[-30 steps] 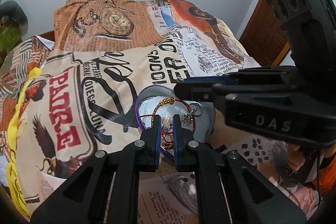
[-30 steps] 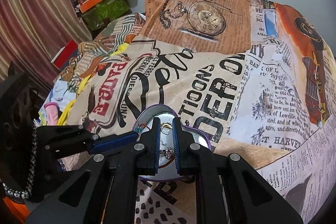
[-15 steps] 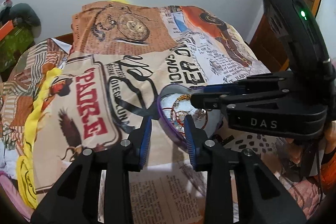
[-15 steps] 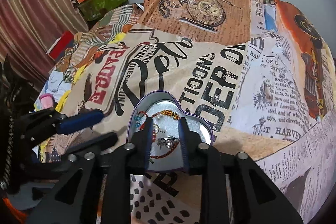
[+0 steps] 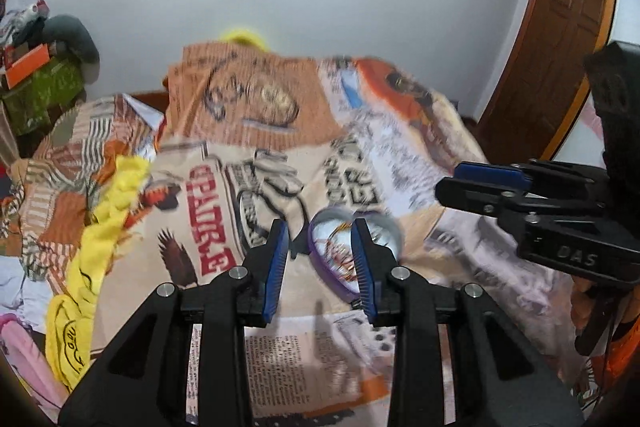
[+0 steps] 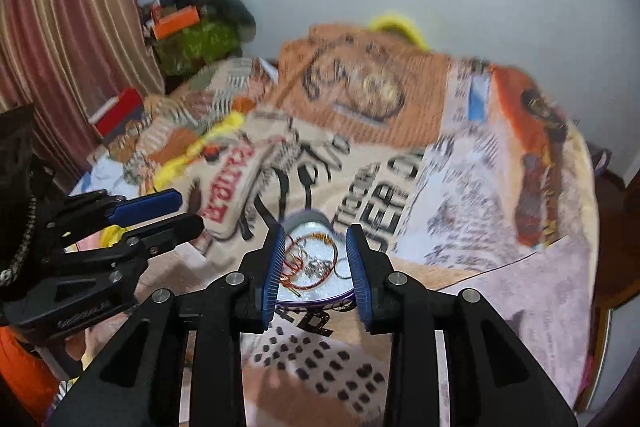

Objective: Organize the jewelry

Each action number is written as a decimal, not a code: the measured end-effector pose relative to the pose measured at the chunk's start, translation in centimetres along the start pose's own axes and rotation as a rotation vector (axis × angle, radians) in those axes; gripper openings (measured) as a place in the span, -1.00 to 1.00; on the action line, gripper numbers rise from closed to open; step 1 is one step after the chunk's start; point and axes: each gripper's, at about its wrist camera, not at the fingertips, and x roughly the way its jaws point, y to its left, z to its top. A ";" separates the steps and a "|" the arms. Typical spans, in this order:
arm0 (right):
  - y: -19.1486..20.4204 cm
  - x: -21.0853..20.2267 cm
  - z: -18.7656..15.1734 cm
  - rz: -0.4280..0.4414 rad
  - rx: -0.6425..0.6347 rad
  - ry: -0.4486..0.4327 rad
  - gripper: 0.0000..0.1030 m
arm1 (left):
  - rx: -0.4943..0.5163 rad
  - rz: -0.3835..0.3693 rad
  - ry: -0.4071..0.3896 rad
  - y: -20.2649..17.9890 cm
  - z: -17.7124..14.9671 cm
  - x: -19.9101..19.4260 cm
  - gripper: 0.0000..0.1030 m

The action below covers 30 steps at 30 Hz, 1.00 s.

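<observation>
A heart-shaped purple tin (image 5: 340, 285) (image 6: 320, 302) lies open on the printed bedspread (image 5: 240, 147) (image 6: 440, 167). Red and gold bangles with small silver pieces (image 6: 308, 267) (image 5: 334, 255) rest inside it. My left gripper (image 5: 319, 227) hovers above and short of the tin, open, with nothing between its blue pads. My right gripper (image 6: 316, 231) hangs over the tin's near edge, also open and holding nothing. Each gripper shows in the other's view: the right gripper (image 5: 452, 185) at the right edge, the left gripper (image 6: 188, 211) at the left edge. The frames are motion-blurred.
A yellow cloth (image 5: 100, 227) trails along the bed's left side. A green box with an orange item (image 5: 40, 95) stands at the back left by a striped curtain (image 6: 60, 27). A red box (image 6: 116, 111) lies near it. A wooden door (image 5: 560, 27) is at the right.
Both grippers, shut down inside the tin a second ago, have opened and lifted up and back from it. The jewelry stays in the tin.
</observation>
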 end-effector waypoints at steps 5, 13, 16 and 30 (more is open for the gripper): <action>1.6 -8.1 0.5 -0.036 -0.018 -0.199 -0.44 | 0.033 -0.002 -0.141 -2.4 1.5 -6.2 -0.39; 5.4 -19.9 -1.8 -0.099 -0.036 -0.537 -0.17 | 0.088 0.010 -0.436 -6.4 1.4 -17.5 -0.16; 6.6 -22.5 -3.4 -0.134 -0.030 -0.626 -0.08 | 0.088 -0.002 -0.516 -7.4 0.5 -20.9 -0.12; 8.4 -24.2 -6.6 -0.307 0.031 -0.722 1.00 | 0.098 0.092 -0.629 -9.4 -4.2 -24.4 0.86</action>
